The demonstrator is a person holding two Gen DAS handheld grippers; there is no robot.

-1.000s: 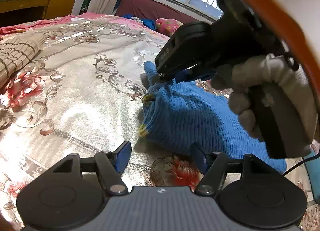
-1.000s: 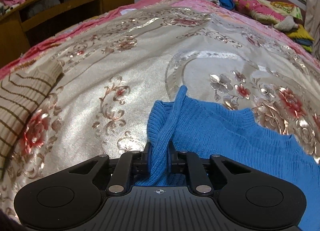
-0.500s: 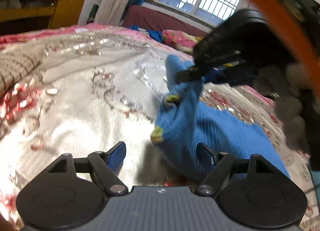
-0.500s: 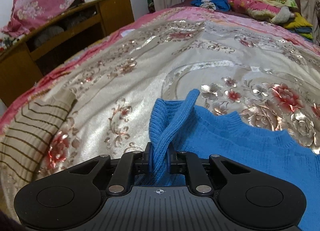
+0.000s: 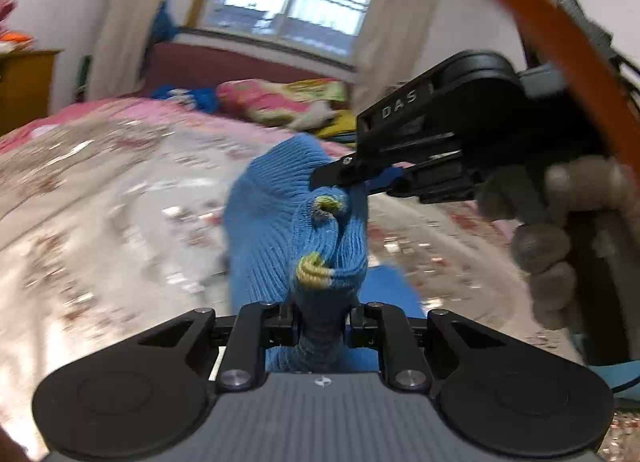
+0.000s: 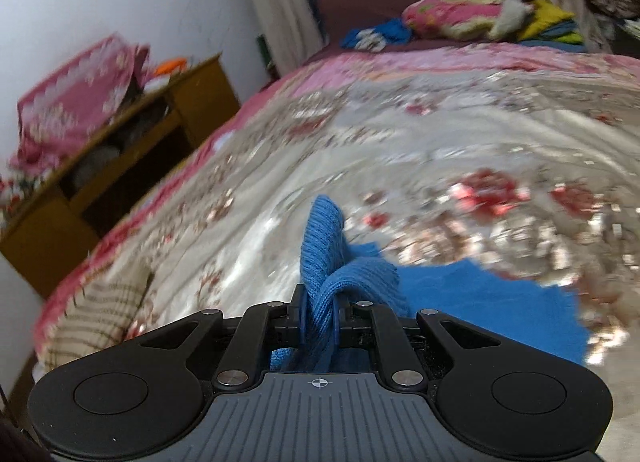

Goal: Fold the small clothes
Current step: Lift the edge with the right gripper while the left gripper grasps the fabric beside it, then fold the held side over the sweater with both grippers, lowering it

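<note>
Here the left claw (image 5: 320, 332), just closed, and right claw (image 6: 318, 326) both pinch the blue sweater (image 5: 276, 222).

Daylight from the window (image 5: 296, 2) glares off the motion-blurred bedspread (image 6: 400, 166); edges bend fisheye-fashion.

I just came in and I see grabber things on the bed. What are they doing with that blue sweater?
A person is folding a small blue sweater on the flowery bedspread. The left gripper has just closed on a bunched part with yellow trim. The right gripper pinches another part. Both hold it up off the bed, and no fold is laid down yet.
</note>
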